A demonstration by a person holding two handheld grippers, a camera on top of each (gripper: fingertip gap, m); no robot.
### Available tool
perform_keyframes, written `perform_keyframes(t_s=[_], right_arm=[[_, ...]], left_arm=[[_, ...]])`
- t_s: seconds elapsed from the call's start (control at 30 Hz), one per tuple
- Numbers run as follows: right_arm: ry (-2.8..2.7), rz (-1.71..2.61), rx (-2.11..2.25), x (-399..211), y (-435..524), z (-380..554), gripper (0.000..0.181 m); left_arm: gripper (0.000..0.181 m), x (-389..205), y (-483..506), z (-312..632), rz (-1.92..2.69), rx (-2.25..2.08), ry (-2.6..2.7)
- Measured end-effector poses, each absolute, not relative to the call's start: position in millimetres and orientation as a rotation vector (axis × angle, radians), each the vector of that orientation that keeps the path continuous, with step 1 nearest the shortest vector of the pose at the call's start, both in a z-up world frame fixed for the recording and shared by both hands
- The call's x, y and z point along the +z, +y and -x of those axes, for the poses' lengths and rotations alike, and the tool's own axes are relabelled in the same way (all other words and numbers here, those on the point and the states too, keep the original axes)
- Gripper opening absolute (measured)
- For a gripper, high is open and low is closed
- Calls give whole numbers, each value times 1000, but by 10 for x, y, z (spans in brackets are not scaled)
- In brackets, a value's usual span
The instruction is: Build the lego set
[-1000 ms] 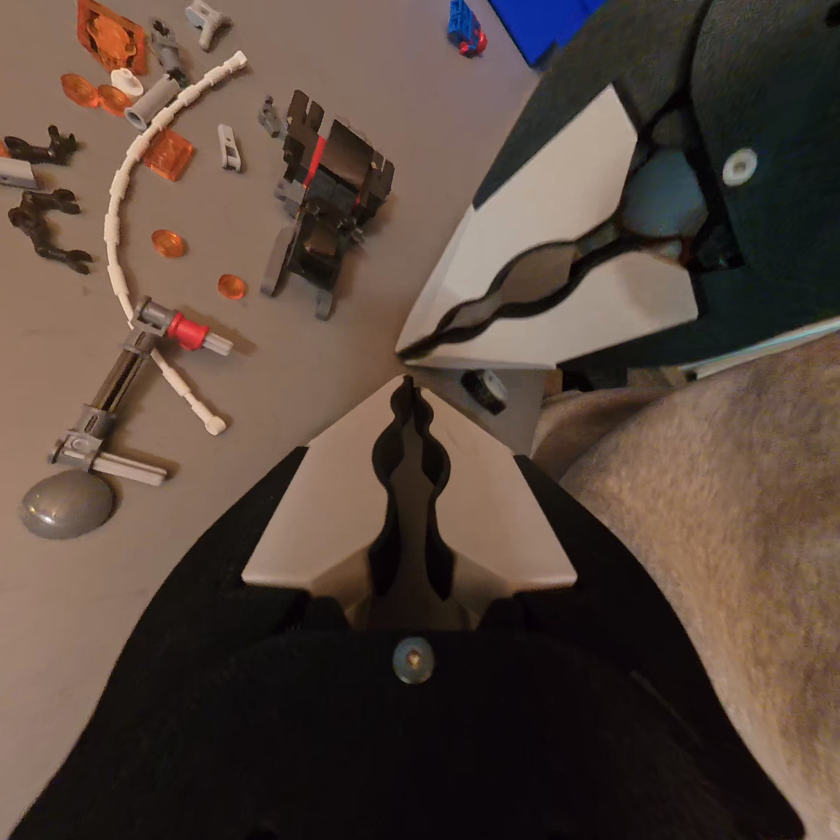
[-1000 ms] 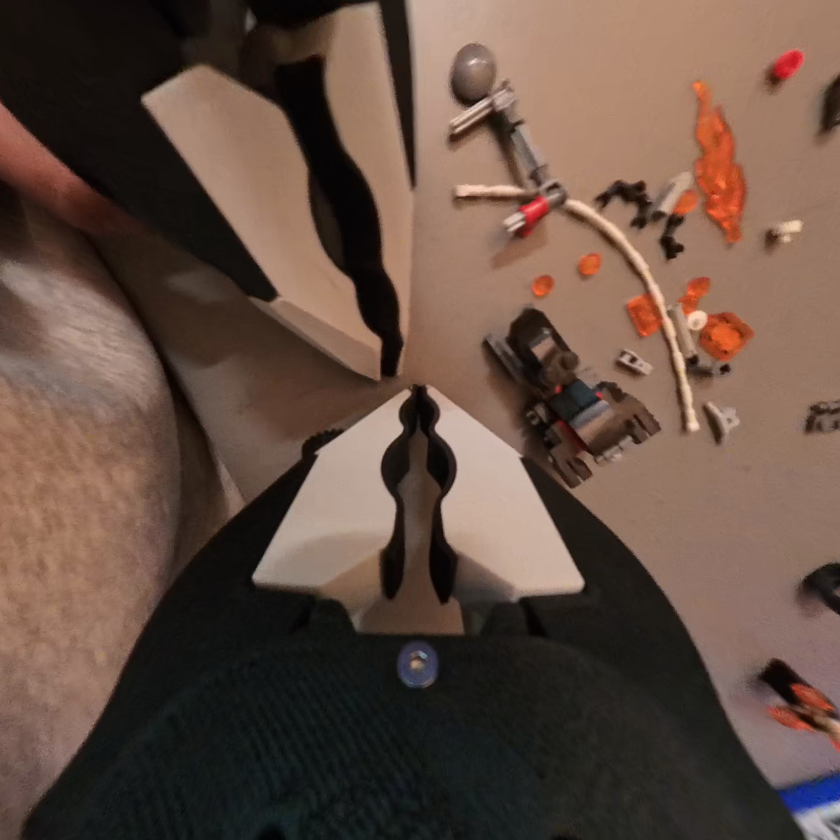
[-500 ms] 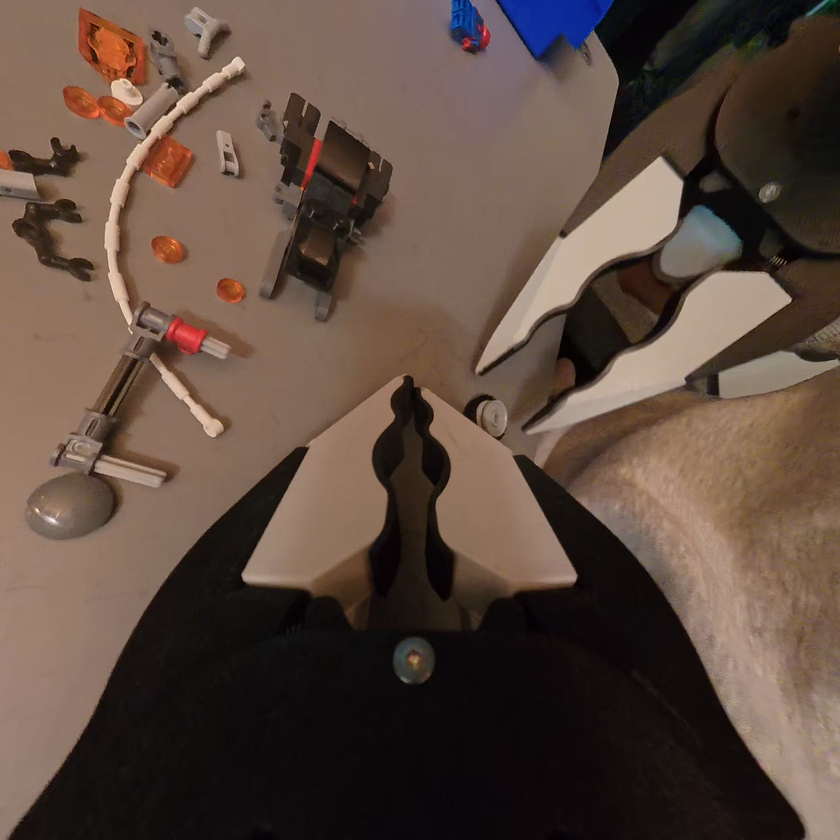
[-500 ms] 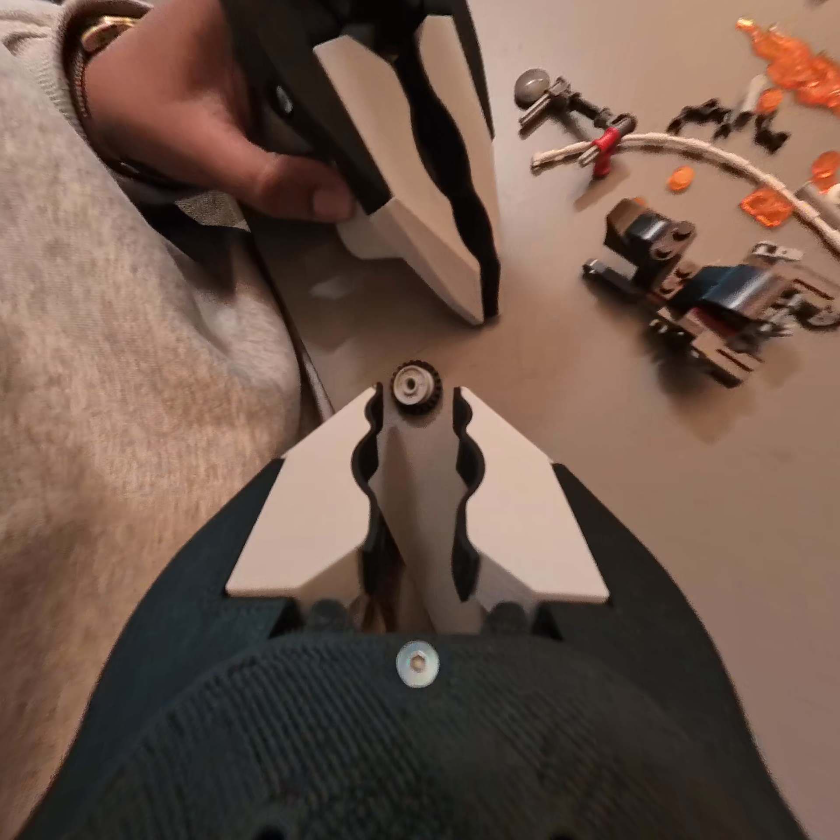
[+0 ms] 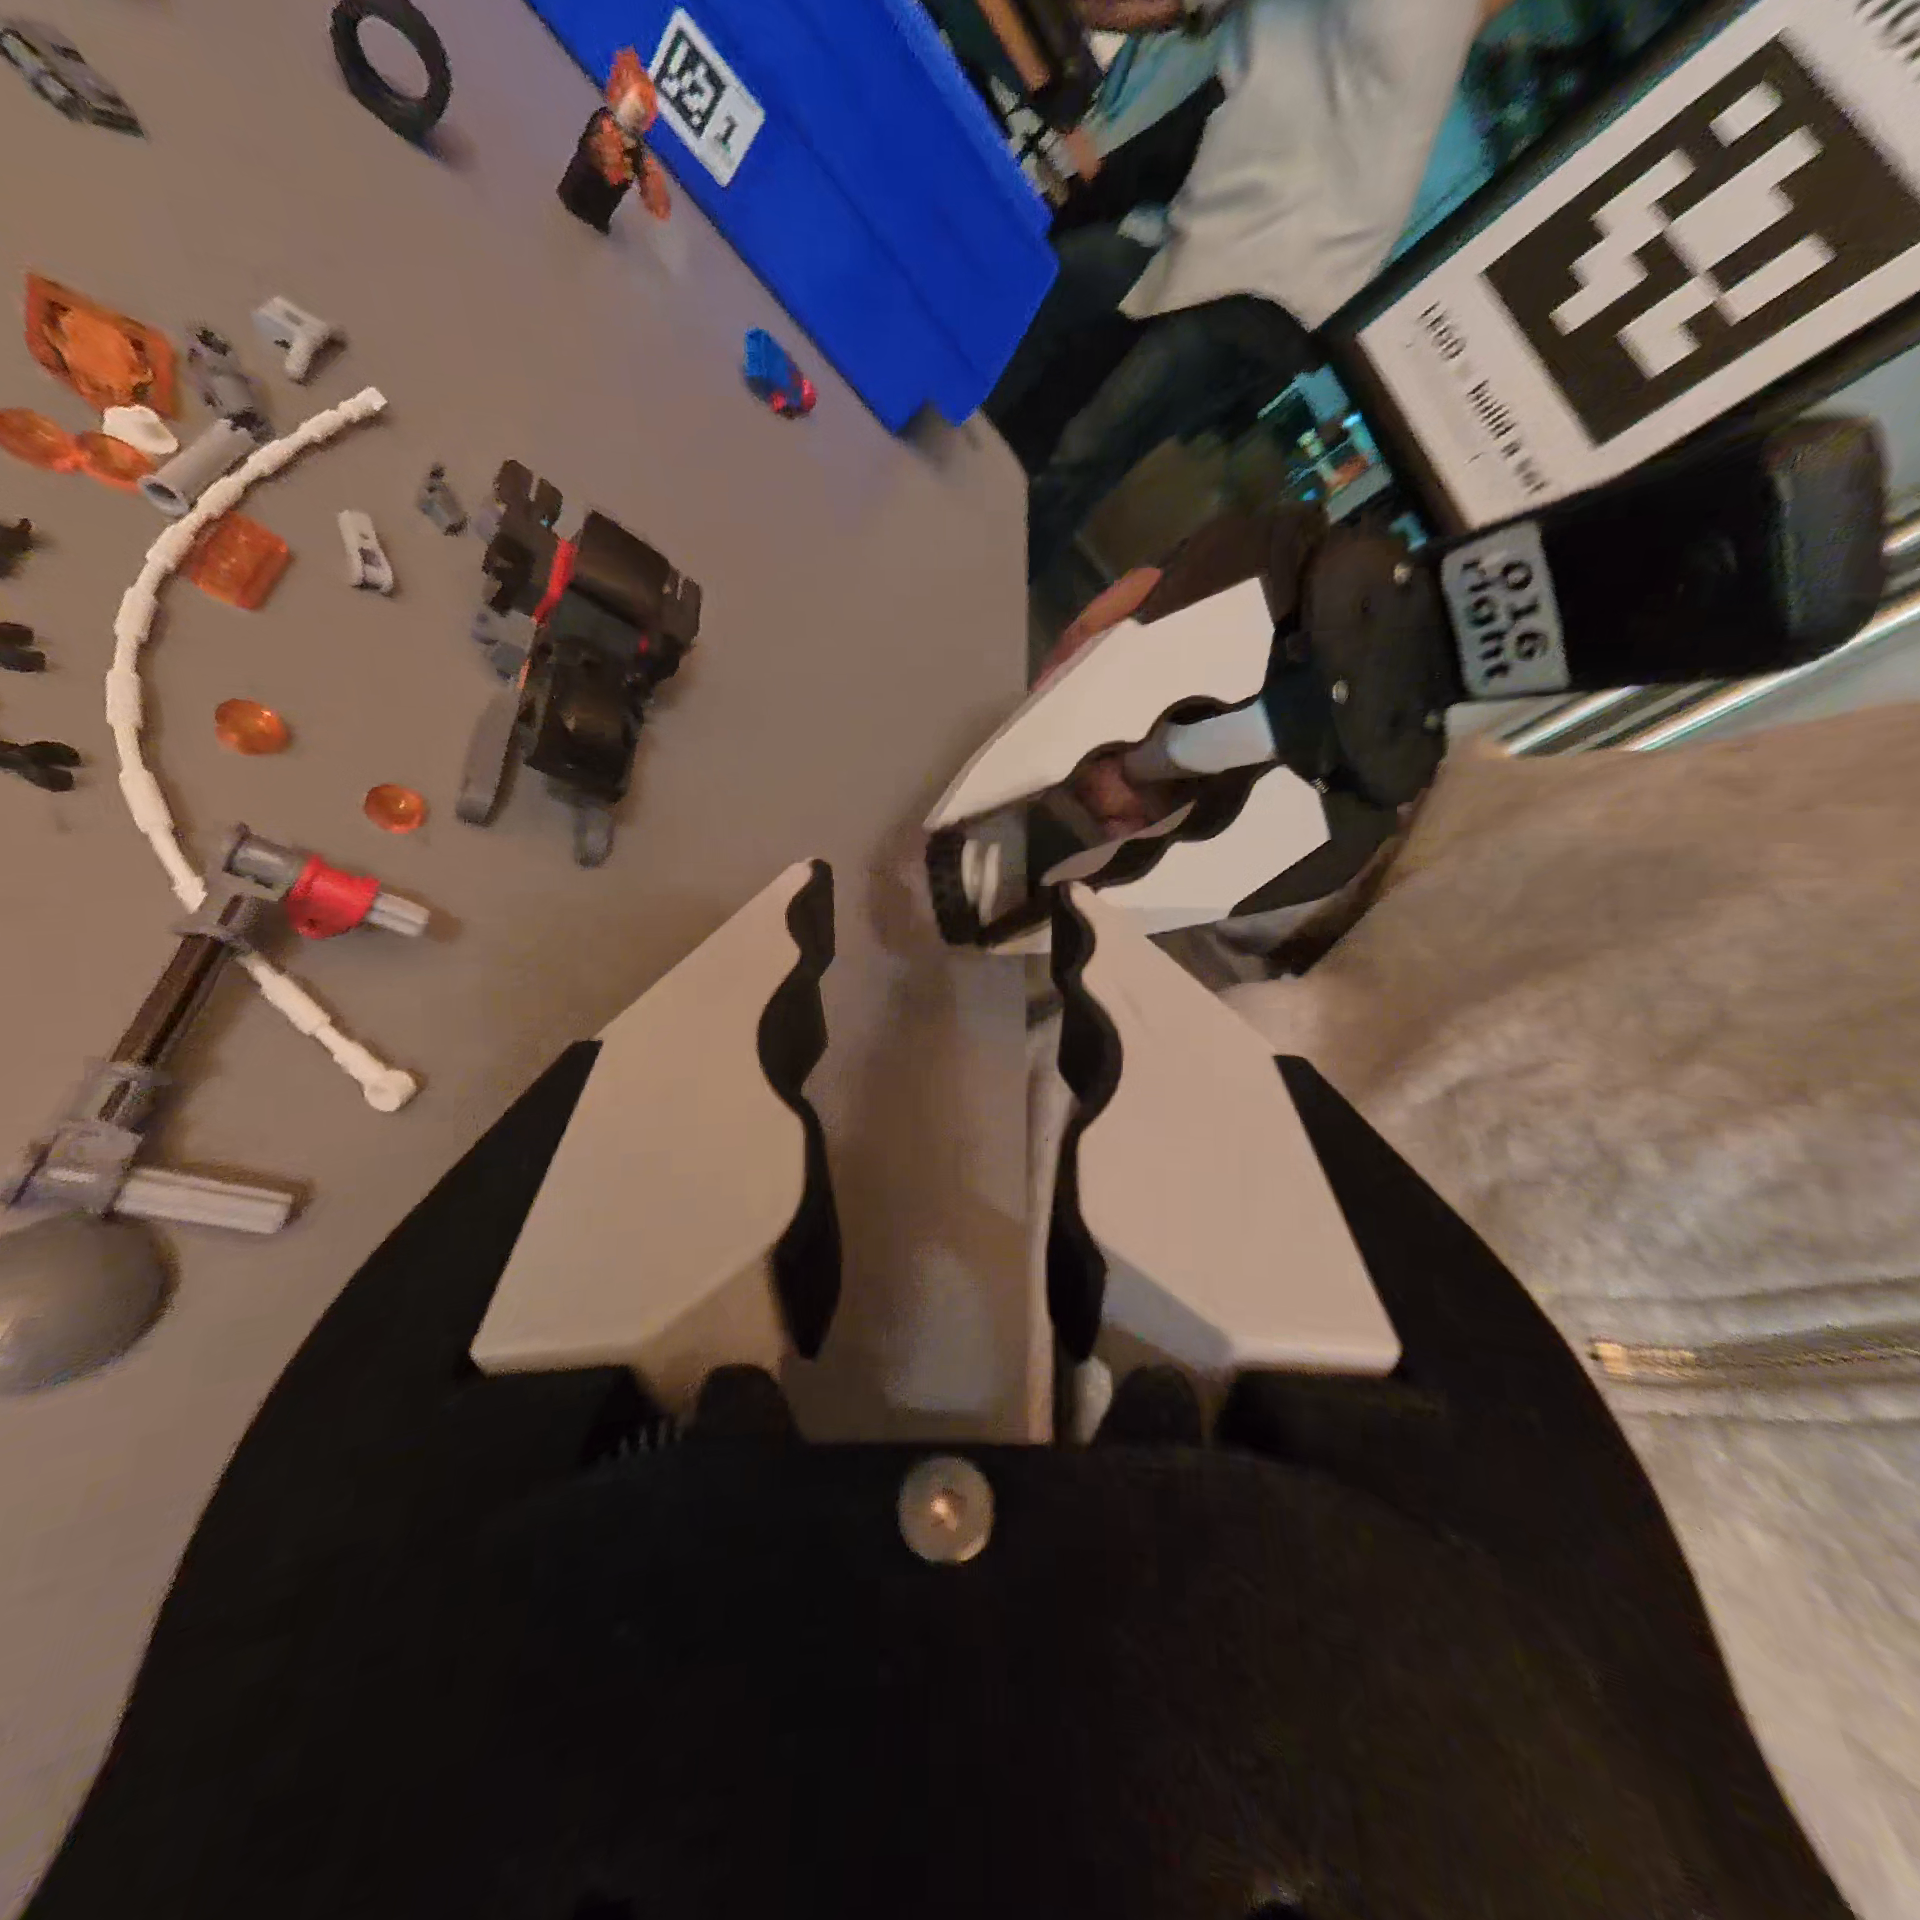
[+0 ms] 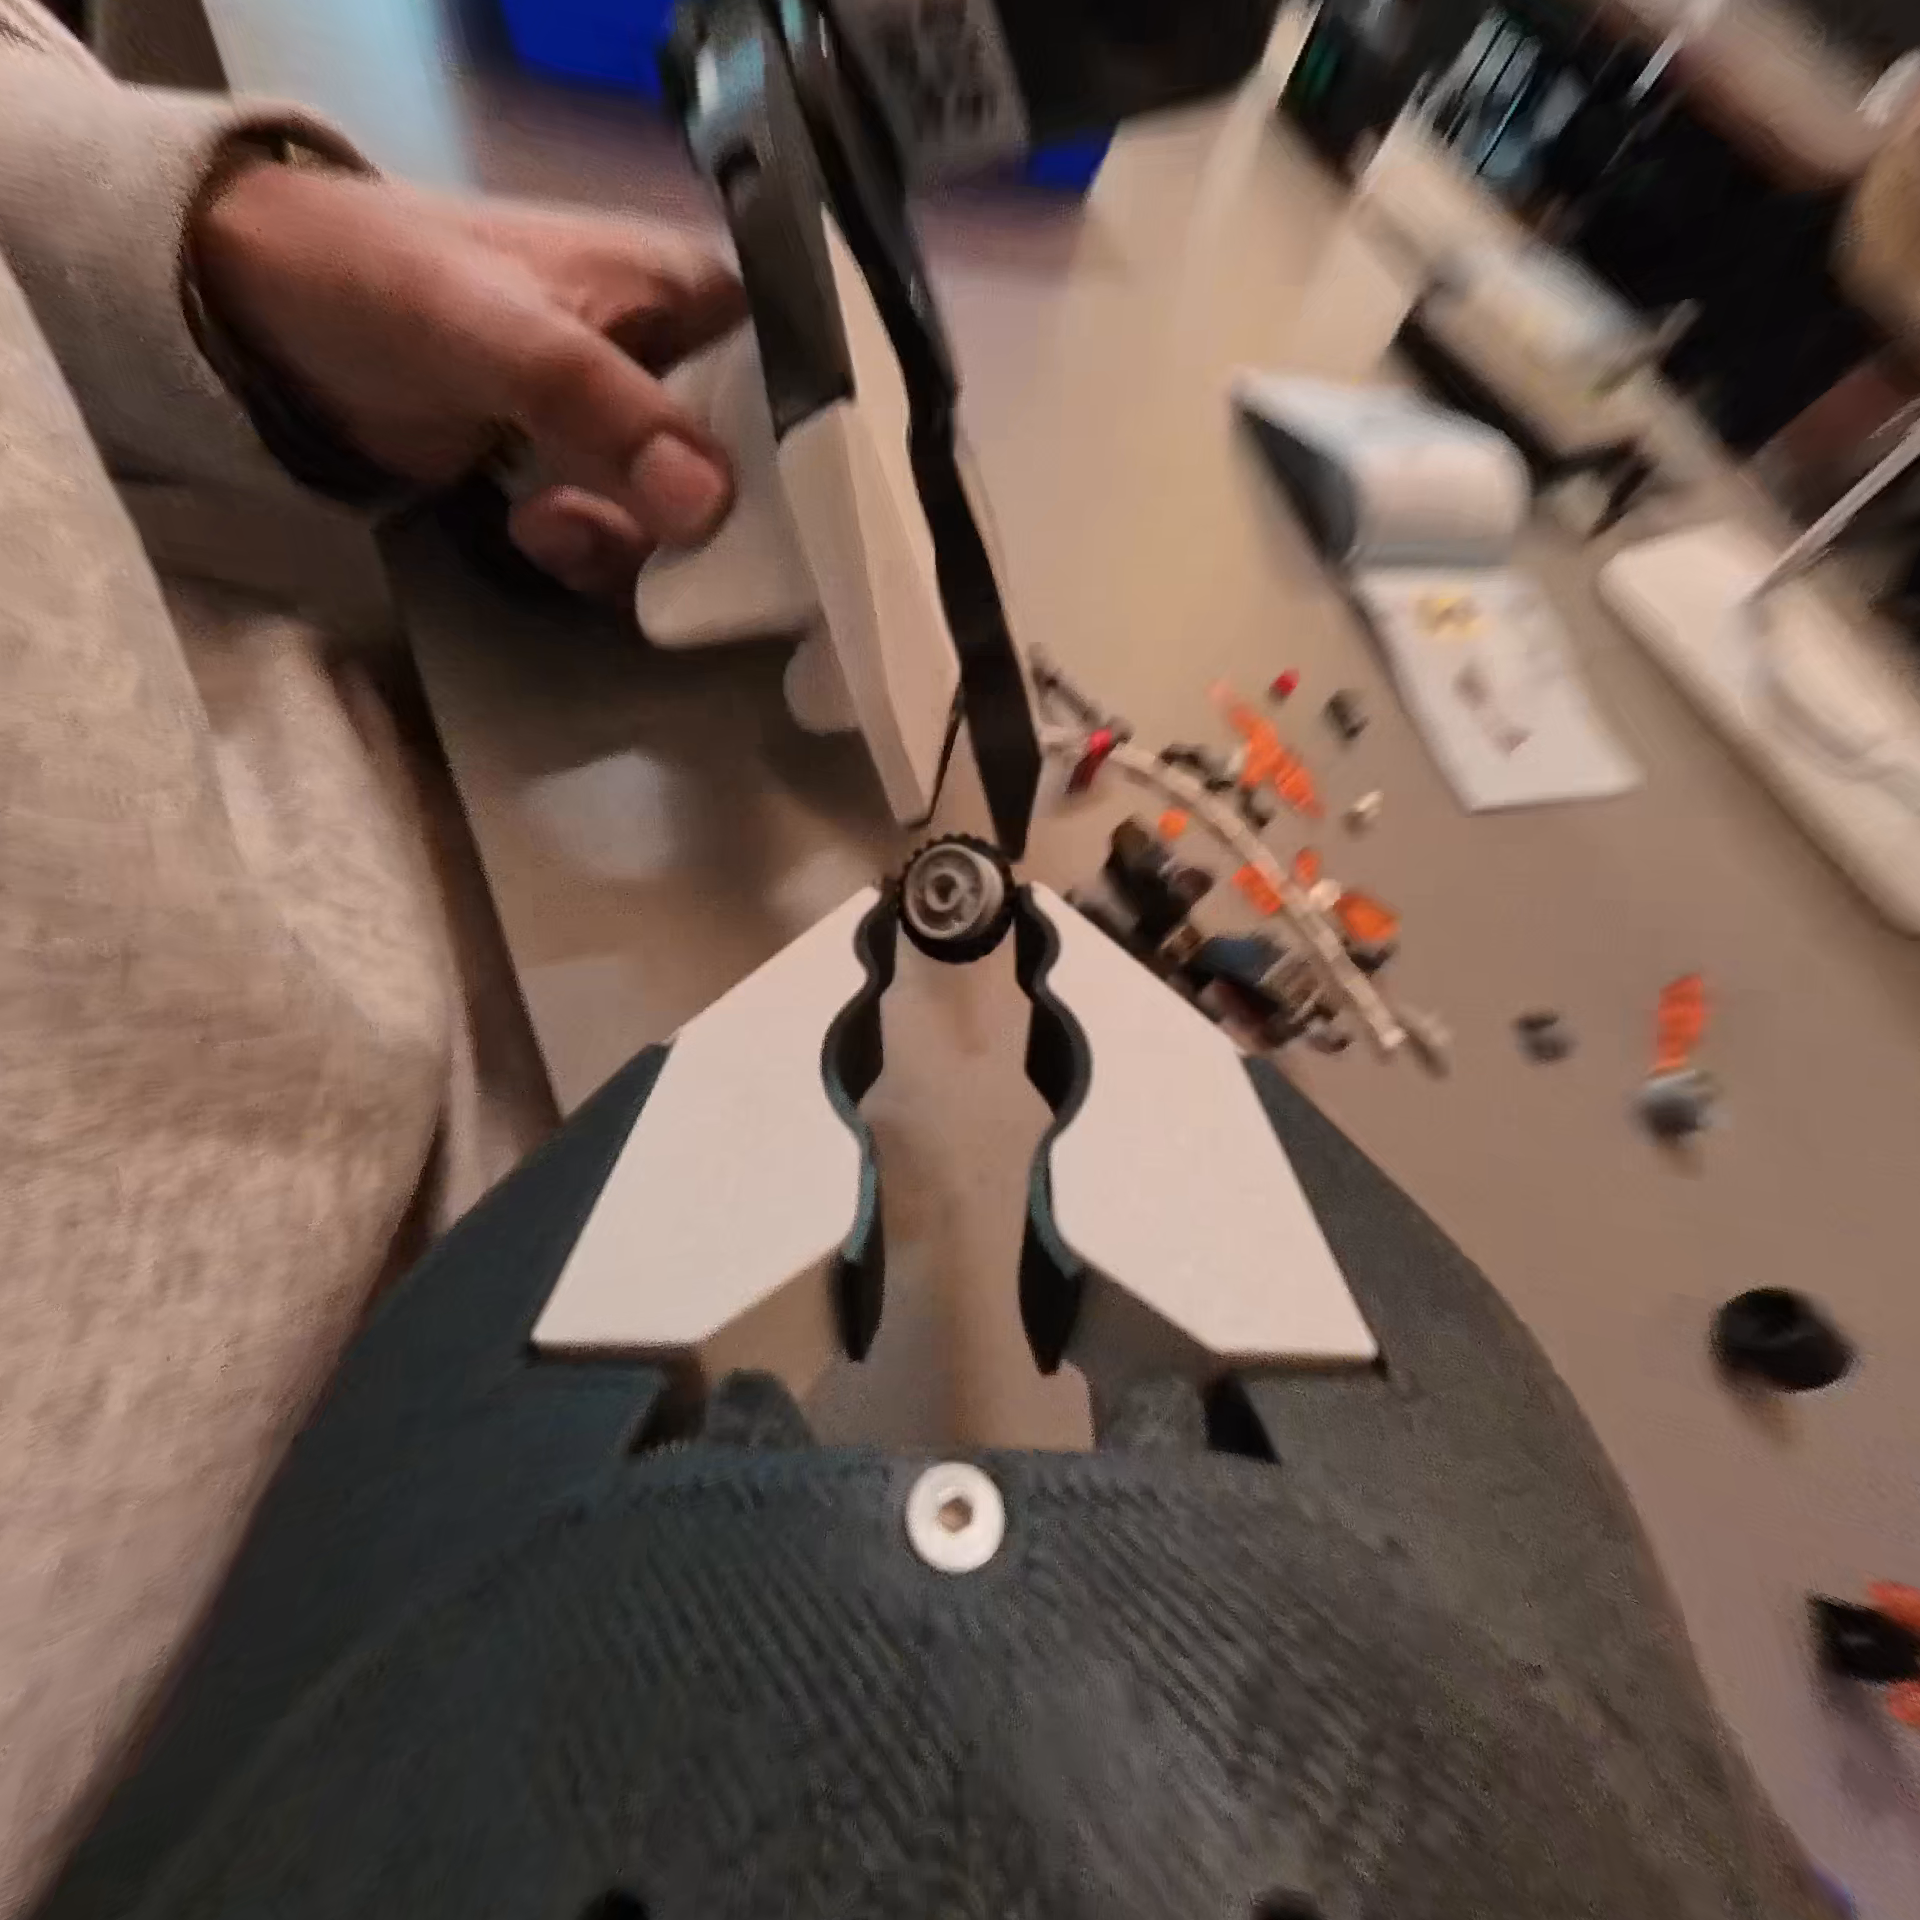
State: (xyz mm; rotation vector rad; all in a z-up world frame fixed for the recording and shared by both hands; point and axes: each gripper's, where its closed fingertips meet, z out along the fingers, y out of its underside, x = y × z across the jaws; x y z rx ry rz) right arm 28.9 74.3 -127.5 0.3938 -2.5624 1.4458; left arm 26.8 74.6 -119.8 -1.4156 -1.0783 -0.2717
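My right hand-held gripper [image 6: 951,902] is clamped on the small wheel [image 6: 948,902] at frame centre, lifted off the desk [image 5: 727,343], left hand-held gripper [image 5: 940,904] spread apart beside it, probably to receive it.

The table [image 5: 727,343] is a flat grey-brown. Both grippers have white fingers [image 5: 665,1143] edged with wavy black pads, set in black bodies; the right gripper [image 6: 951,904] carries a white label on its black handle. The small wheel [image 6: 954,902] is a black ribbed tyre on a pale grey hub. The part-built model [image 5: 587,655] is black and dark grey with a red streak. Loose pieces include clear orange studs [image 5: 249,725], a white segmented curved strip [image 5: 135,665], a grey axle with a red bush [image 5: 322,896] and a grey dome [image 5: 73,1309]. The box [image 5: 831,197] is bright blue with a black-and-white square marker. The sleeve [image 6: 156,831] is mottled beige.
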Motion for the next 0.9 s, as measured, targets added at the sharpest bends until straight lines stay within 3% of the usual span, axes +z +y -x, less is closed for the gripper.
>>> perform_keyframes(t_s=[0.07,0.17,0.23,0.43,0.6,0.9], right_arm=[[-2389,-456,1541,-1116,688,-282,20],[-2244,-508,1598,-1051,615,-281,20],[-2184,-507,1652,-1021,572,-271,20],[-2268,-470,1991,-867,563,-273,37],[-2491,-339,2409,-645,663,-201,40],[-2781,-378,2458,-703,682,-421,36]], left_arm=[[39,-1110,766,-274,1361,-309,-1036],[13,-1018,794,-296,1325,-325,-978],[6,-969,765,-279,1316,-269,-958],[5,-843,690,-286,1294,-174,-897],[5,-699,693,-352,1216,-264,-809],[5,-670,835,-439,1242,-334,-737]])
